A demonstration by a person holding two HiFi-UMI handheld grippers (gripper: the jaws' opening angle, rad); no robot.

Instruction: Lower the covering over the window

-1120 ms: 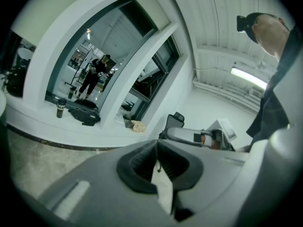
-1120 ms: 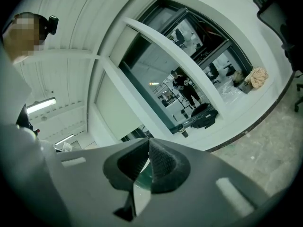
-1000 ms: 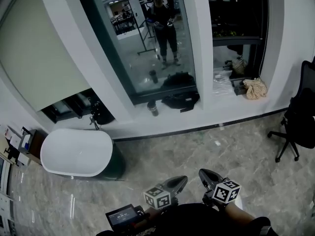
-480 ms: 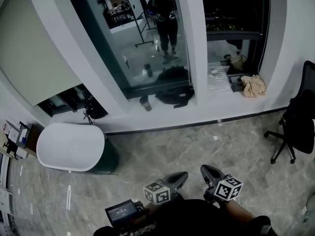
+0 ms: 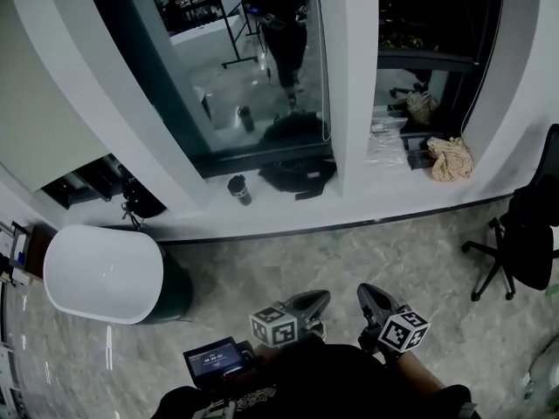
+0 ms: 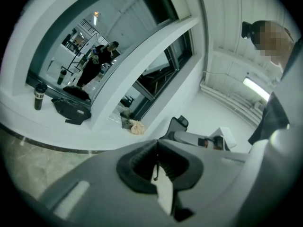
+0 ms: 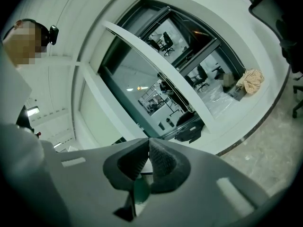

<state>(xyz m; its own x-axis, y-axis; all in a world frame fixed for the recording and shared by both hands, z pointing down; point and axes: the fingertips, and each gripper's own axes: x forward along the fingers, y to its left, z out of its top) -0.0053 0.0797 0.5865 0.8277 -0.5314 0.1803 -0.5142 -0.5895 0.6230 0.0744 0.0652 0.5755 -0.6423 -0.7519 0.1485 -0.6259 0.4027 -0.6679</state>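
Both grippers are sitting low by the person's waist. The left gripper [image 5: 313, 302] and right gripper [image 5: 369, 293] are each pinching their jaws together on nothing. The beige blind [image 5: 35, 112] is hanging partway down the far-left window, well apart from them. The little screen [image 5: 214, 356] is showing text too small to read.

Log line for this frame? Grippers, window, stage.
left gripper: shut, empty | right gripper: shut, empty | middle window: glass bare in view | sill: cup, black bag | stage: standing back from window
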